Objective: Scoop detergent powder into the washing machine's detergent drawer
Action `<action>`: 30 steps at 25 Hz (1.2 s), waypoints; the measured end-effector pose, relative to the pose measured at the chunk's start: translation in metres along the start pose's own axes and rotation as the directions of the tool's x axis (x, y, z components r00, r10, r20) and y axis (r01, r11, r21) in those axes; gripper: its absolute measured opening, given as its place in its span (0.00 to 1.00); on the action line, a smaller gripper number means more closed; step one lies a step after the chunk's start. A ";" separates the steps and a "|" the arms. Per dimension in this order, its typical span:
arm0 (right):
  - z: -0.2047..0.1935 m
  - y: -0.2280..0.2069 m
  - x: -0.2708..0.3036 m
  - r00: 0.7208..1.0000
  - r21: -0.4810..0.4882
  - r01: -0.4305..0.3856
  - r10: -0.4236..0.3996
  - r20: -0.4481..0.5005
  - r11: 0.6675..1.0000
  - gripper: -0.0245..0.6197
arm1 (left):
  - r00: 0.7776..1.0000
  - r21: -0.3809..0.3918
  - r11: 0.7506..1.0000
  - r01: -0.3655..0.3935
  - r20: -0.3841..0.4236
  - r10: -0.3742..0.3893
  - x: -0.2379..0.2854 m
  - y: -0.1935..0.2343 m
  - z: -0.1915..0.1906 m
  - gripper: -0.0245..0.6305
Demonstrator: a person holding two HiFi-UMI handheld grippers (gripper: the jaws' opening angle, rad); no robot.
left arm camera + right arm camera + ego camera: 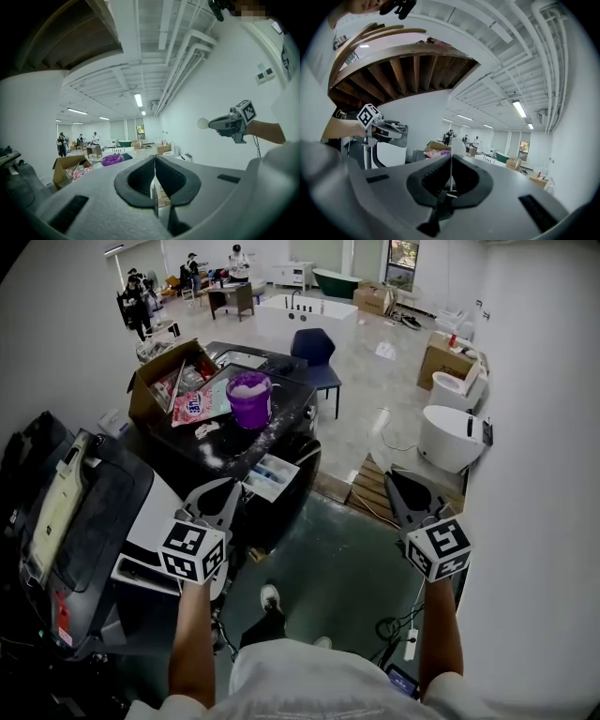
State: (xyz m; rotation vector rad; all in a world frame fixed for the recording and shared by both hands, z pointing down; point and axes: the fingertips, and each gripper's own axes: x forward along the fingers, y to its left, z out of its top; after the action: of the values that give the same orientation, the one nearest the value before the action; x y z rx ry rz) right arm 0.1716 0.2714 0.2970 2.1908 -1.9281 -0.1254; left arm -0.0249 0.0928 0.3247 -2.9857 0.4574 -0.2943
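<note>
Two handheld grippers are raised side by side: the left gripper (154, 161) is shut on nothing, its dark padded jaws pressed together, while the right gripper (451, 161) is clamped on a thin white scoop (202, 123), whose round bowl juts past its tips. Just beyond the left gripper's tips, the white detergent drawer (272, 476) is seen open on the dark washing machine (292, 411); farther ahead, a round purple tub (248, 399) and a cardboard box (155, 382) are set on its powder-dusted top
</note>
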 end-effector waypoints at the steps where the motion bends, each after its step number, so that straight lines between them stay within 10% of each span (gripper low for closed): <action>1: -0.004 -0.004 0.006 1.000 -0.015 0.005 -0.005 -0.010 1.000 0.05 | 1.000 0.001 1.000 -0.001 0.003 0.001 0.005 0.005 -0.002 0.05; 17: -0.005 -0.051 0.265 0.989 -0.205 0.008 -0.038 -0.142 0.979 0.05 | 0.998 0.034 0.999 -0.033 0.047 0.032 0.150 0.220 -0.026 0.05; 30: -0.015 -0.015 0.493 0.948 -0.280 -0.232 0.152 -0.280 0.931 0.05 | 0.999 -0.011 1.000 -0.028 -0.024 0.027 0.211 0.324 -0.063 0.05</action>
State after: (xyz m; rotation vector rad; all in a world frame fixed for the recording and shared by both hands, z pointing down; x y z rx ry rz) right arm 0.2562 -0.2116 0.3483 1.7146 -1.8254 -0.1008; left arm 0.0669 -0.2844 0.3799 -2.9869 0.5036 -0.3257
